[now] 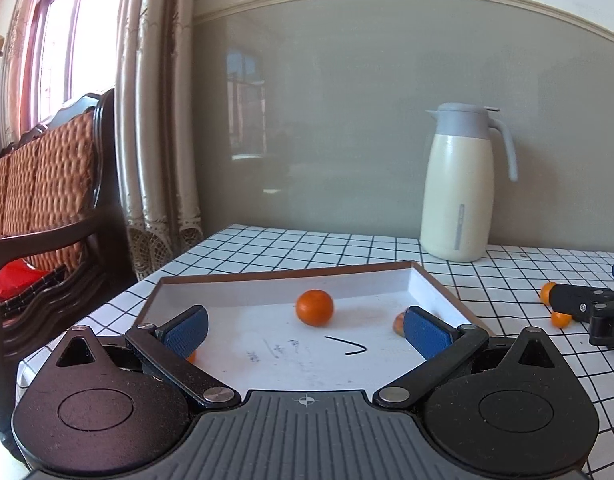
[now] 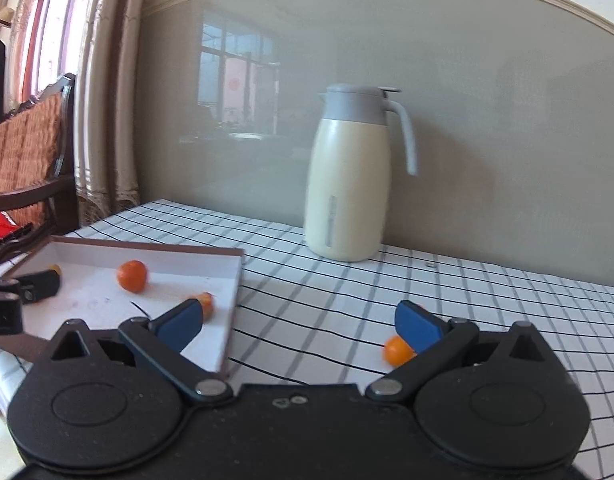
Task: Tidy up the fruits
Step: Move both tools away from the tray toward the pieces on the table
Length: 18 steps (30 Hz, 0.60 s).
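Observation:
A shallow white tray with a brown rim (image 1: 267, 276) (image 2: 235, 280) lies on the checked tablecloth. An orange mandarin (image 1: 314, 307) (image 2: 132, 276) sits in its middle. A smaller fruit (image 1: 398, 323) (image 2: 205, 302) lies near its right wall, and another small one (image 1: 192, 357) (image 2: 55, 269) peeks out behind the left finger. My left gripper (image 1: 305, 326) is open and empty over the tray. My right gripper (image 2: 299, 322) is open and empty over the cloth right of the tray. A small orange fruit (image 2: 397, 350) lies on the cloth by its right finger; two show beside it in the left wrist view (image 1: 561, 319).
A cream thermos jug with a grey lid (image 1: 461, 184) (image 2: 353, 176) stands at the back by the wall. A wooden chair with woven cushions (image 1: 43, 184) stands left of the table, by the curtain (image 1: 155, 120). The table's left edge runs close to the tray.

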Tool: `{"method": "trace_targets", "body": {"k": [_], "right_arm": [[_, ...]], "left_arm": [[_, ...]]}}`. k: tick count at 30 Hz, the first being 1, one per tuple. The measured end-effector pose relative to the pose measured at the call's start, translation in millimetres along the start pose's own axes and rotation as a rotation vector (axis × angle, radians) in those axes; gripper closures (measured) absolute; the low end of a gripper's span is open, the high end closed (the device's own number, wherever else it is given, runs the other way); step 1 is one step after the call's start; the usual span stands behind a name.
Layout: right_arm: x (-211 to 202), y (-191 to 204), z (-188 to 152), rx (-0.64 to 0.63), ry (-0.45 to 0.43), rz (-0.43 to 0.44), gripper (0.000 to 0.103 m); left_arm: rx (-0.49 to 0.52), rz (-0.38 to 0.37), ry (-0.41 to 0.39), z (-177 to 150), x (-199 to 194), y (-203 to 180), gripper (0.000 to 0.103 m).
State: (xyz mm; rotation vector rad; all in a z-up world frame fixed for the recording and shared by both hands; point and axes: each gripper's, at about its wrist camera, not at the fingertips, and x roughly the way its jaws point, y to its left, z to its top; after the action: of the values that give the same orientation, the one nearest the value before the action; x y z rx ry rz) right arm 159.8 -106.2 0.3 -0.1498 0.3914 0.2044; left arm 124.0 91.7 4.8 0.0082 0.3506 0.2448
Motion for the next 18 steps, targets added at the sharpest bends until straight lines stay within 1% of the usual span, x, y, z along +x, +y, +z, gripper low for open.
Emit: {"method": "trace_targets", "body": {"k": [5, 11, 14, 18], "right_arm": [[3.5, -27.4, -15.3, 0.027, 0.050, -0.067, 0.006], [-2.3, -50.7, -26.1, 0.037, 0.055, -0.116, 0.006], [-3.8, -62.7, -31.6, 0.049, 0.065, -0.146, 0.007], [-5.9, -80.4, -38.5, 0.079, 0.074, -0.173, 0.012]], "left_arm": [[0.014, -0.038, 0.007, 0.4, 4.2, -18.9, 0.000], [0.024, -0.087, 0.006, 1.2, 7.7, -48.0, 0.000], [0.048, -0.111, 0.007, 0.6, 9.1, -65.7, 0.000], [0.072, -0.138, 0.017, -1.5, 13.3, -86.2, 0.000]]}}
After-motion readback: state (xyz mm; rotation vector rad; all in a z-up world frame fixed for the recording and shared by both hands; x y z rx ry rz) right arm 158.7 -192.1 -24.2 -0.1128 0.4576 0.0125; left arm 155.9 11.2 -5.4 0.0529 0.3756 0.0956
